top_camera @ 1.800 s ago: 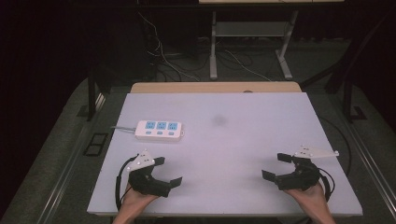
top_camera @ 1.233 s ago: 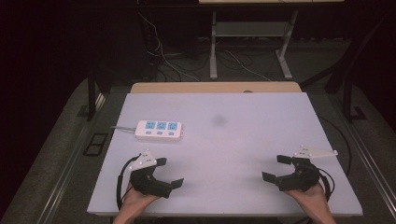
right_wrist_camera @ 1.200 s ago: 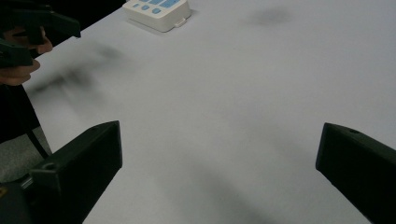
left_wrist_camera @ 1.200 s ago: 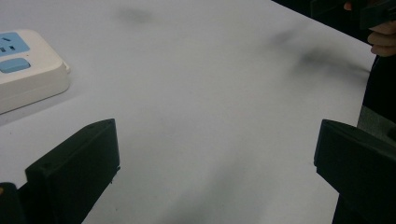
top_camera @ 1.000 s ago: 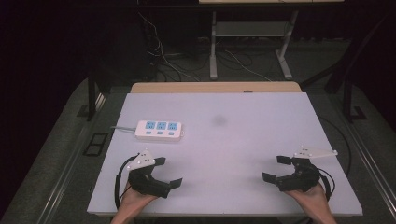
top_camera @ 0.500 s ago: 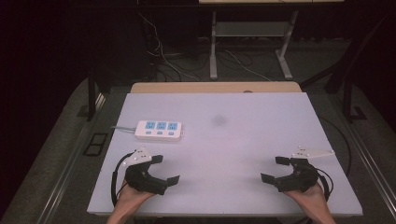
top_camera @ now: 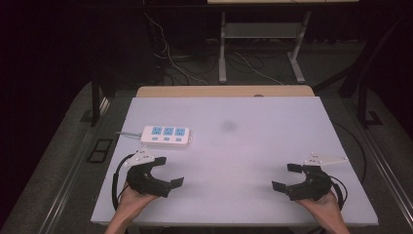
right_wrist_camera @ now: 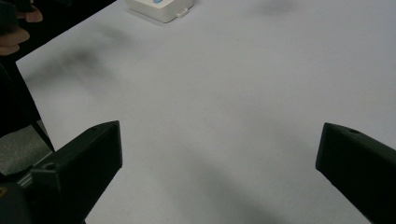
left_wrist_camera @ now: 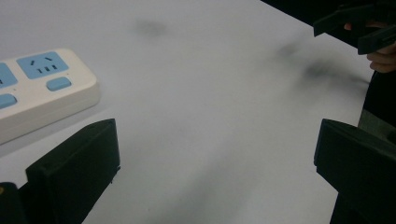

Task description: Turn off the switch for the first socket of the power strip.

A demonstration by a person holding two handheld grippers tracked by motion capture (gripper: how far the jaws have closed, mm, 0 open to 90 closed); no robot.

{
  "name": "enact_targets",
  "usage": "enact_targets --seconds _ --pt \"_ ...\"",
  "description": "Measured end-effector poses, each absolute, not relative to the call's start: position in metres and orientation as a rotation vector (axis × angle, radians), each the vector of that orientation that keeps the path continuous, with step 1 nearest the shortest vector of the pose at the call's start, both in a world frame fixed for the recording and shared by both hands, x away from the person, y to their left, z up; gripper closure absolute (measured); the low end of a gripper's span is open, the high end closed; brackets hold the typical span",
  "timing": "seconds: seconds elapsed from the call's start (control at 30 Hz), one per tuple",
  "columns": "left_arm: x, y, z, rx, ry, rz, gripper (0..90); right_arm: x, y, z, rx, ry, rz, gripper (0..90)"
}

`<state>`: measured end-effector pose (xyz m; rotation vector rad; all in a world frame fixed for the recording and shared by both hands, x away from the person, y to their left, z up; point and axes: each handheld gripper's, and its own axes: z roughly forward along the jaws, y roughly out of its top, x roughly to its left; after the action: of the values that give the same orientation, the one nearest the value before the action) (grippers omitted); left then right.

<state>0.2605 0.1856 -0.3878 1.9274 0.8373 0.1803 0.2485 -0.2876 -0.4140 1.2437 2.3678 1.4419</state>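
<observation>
A white power strip [top_camera: 166,136] with three blue sockets lies on the left part of the white table [top_camera: 243,146]; its near end appears at the left edge of the left gripper view [left_wrist_camera: 37,88] and at the top of the right gripper view [right_wrist_camera: 161,9]. My left gripper [top_camera: 168,171] rests near the front left of the table, just in front of the strip, jaws wide open and empty [left_wrist_camera: 210,172]. My right gripper [top_camera: 287,176] rests near the front right, also open with nothing between its jaws [right_wrist_camera: 215,172].
A faint dark smudge [top_camera: 228,126] marks the table's middle. A wooden edge [top_camera: 224,91] borders the far side. Beyond it are cables and metal stand legs [top_camera: 223,53] on the dark floor. The strip's cord [top_camera: 127,132] runs off to the left.
The left gripper has shifted slightly left and forward toward the strip. The right gripper has barely moved. Both stay open.
</observation>
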Motion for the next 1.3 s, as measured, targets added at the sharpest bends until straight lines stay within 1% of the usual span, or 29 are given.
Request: enact_targets --seconds 0.7,1.3 --pt "0.284 0.198 -0.367 1.96 0.858 0.207 0.0 0.248 -0.287 -0.415 1.247 2.374 1.431 0.4" --pt "0.303 0.215 -0.359 1.972 0.902 0.23 0.0 0.247 -0.288 -0.415 1.243 2.373 1.426 0.4"
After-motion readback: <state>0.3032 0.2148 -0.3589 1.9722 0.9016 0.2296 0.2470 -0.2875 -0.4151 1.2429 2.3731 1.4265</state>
